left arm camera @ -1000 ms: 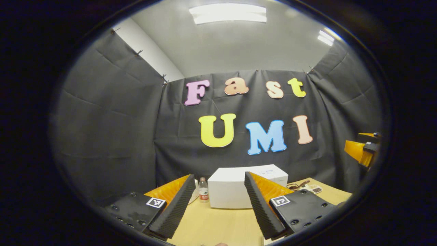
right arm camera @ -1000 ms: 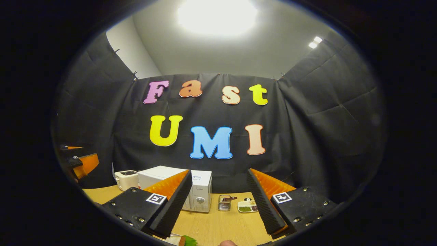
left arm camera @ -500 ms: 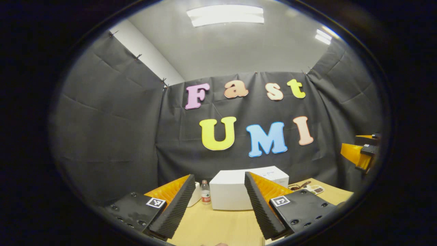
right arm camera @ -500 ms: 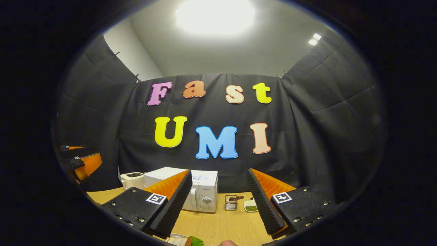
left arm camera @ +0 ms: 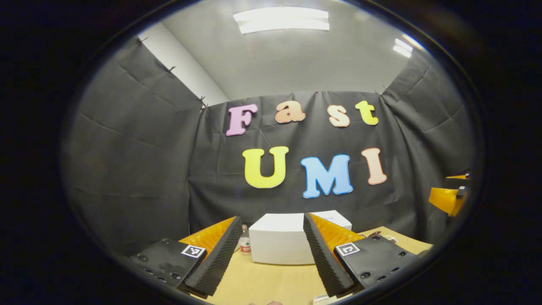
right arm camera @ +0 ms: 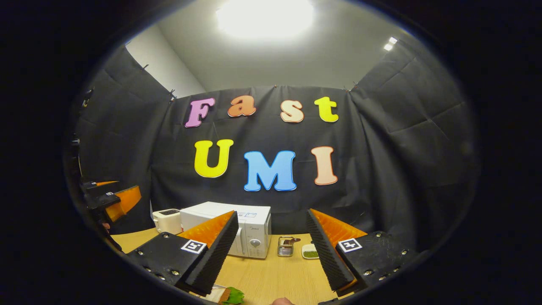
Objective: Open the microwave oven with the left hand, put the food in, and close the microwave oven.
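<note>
Left gripper view shows the left gripper point(left arm camera: 267, 250) held above the wooden surface point(left arm camera: 271, 281), its jaws released and holding nothing. Through the gap between them the white microwave oven point(left arm camera: 279, 239) is seen, well apart from the gripper, at the back of the surface against the black booth wall. From this side its plain wall faces the camera, so I cannot tell here how the door stands. A small bottle point(left arm camera: 244, 245) stands just beside the microwave oven, on its left in this view. Far to the right of the microwave oven, the other gripper is at the edge of the view.

In the right gripper view the right gripper point(right arm camera: 273, 250) also has its jaws released, with nothing between them. The microwave oven point(right arm camera: 250, 231) shows its front there, with the door closed and a round knob. A white toaster point(right arm camera: 167, 220) is just beside it on one side; a metal basket point(right arm camera: 286, 246) and a small dish point(right arm camera: 310, 252) are near it on the other side. The food point(right arm camera: 228, 295), something with a green leaf, lies on the surface well in front of the microwave oven, below the right gripper.
</note>
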Demonstrator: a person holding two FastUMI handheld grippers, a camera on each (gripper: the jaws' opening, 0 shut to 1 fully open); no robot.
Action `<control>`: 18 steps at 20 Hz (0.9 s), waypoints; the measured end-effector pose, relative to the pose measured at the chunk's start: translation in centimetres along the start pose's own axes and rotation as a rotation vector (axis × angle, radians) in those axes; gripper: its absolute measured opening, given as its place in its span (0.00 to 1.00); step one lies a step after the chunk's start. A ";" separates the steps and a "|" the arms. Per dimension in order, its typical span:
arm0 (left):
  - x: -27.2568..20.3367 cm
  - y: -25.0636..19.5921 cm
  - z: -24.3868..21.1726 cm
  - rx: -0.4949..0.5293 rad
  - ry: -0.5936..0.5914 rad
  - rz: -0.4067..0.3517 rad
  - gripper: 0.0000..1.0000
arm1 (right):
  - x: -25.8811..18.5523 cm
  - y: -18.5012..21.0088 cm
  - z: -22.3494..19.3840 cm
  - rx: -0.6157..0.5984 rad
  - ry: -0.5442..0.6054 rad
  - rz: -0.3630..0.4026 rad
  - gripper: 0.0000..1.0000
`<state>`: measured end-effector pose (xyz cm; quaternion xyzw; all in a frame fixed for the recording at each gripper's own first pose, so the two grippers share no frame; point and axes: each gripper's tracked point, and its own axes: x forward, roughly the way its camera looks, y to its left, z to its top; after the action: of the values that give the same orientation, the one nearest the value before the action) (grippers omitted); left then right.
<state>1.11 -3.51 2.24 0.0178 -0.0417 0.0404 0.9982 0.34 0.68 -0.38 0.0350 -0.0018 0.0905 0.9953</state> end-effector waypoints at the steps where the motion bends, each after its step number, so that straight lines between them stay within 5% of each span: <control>1: 0.4 -0.6 -0.1 0.006 -0.007 -0.004 0.96 | -0.1 -0.3 0.1 0.003 -0.005 0.006 0.97; 7: 5.0 -4.9 -3.8 0.031 0.007 -0.080 0.95 | 0.1 -2.9 0.4 -0.009 -0.023 -0.060 0.97; 18: 17.2 -13.2 -13.9 0.000 0.121 -0.285 0.95 | 2.5 -6.3 0.0 -0.085 0.021 -0.312 0.97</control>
<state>20.43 -14.72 -10.59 0.0211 0.0213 -0.1005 0.9945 3.92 -5.08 -0.83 -0.0080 0.0103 -0.0649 0.9978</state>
